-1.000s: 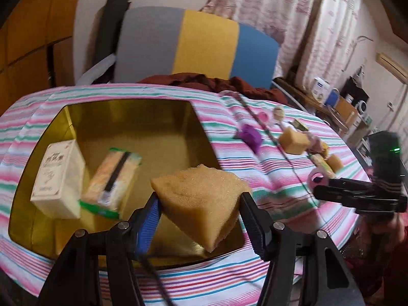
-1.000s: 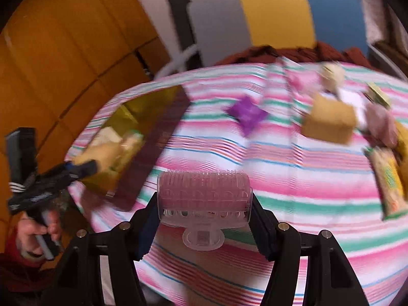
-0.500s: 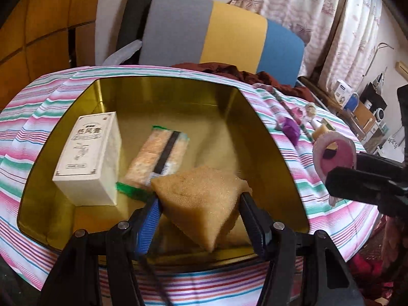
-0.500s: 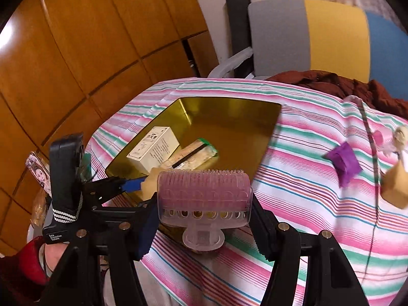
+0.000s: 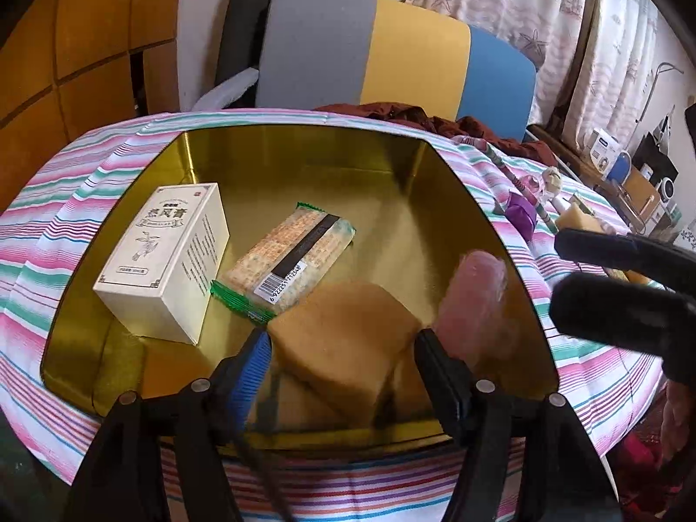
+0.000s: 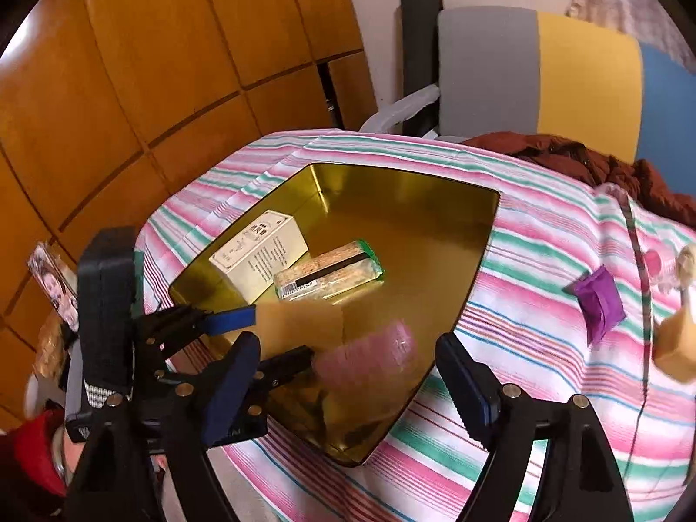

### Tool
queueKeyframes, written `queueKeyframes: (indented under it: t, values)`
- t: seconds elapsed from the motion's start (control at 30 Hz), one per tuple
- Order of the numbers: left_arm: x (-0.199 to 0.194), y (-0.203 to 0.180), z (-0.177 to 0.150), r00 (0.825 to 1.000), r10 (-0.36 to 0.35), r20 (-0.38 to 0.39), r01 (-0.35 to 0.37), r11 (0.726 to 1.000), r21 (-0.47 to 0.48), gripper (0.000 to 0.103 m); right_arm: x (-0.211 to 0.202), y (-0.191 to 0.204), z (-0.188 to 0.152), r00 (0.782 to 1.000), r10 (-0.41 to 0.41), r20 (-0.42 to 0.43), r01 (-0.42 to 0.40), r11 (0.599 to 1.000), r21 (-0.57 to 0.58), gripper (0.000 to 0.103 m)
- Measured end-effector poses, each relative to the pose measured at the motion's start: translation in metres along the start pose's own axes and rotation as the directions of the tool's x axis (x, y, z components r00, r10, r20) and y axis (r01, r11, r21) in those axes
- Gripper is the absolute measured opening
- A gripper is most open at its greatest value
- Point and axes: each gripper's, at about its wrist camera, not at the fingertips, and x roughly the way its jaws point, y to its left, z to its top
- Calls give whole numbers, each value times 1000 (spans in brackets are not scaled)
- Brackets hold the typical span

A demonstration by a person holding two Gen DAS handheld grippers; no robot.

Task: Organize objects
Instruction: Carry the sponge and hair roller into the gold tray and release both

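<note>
left claw (image 5: 341, 343): pinching the sponge (image 5: 348, 339) between its two fingers, low inside the tin (image 5: 300, 148). the hold looks like a carry into the tin with the let-go not yet made.
sponge: straight ahead of the left claw, between the fingertips, over the near floor of the tin. it hides its own underside, so i cannot tell if it touches the floor.
right claw (image 6: 348, 365): fingers spread wide, gripping nothing. it hangs over the near corner of the tin, which fits a drop into it.
roller (image 6: 369, 354): pink and blurred, just ahead of the right claw's open gap, touching neither finger. i judge it is falling into the tin; the blur hides where it lands. from the left claw it lies just off the right finger, by the tin's right wall.
tin: gold, open, under both claws, on the striped cloth (image 6: 543, 261). it serves as the gathering place, hence both claws meet over it.
box (image 5: 167, 256): white carton on the tin floor, ahead and left of the left claw.
wafers (image 5: 287, 259): packet lying flat just right of the box, ahead of the sponge, near it but whether touching i cannot tell.
loose bits: a purple wrap (image 6: 600, 304) and a second sponge (image 6: 676, 343) on the cloth, well off to the right of the right claw, outside the tin.
stage: partway, i judge; some things in, several left on the cloth.
risk: the two claws are close over one corner, so a bump is possible.
</note>
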Motion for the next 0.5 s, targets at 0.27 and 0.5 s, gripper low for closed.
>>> queueKeyframes:
  t: [0.27,0.5]
  values:
    - [-28,-4,3,992,43,117,-39,999,-35,70,-20,-18,-6,999,-4,46,1,997,82,84]
    - [-39,7,7,986,59,156,-43,993,-106,72,-27,-28,-13,998,-16,58,8,991,134,84]
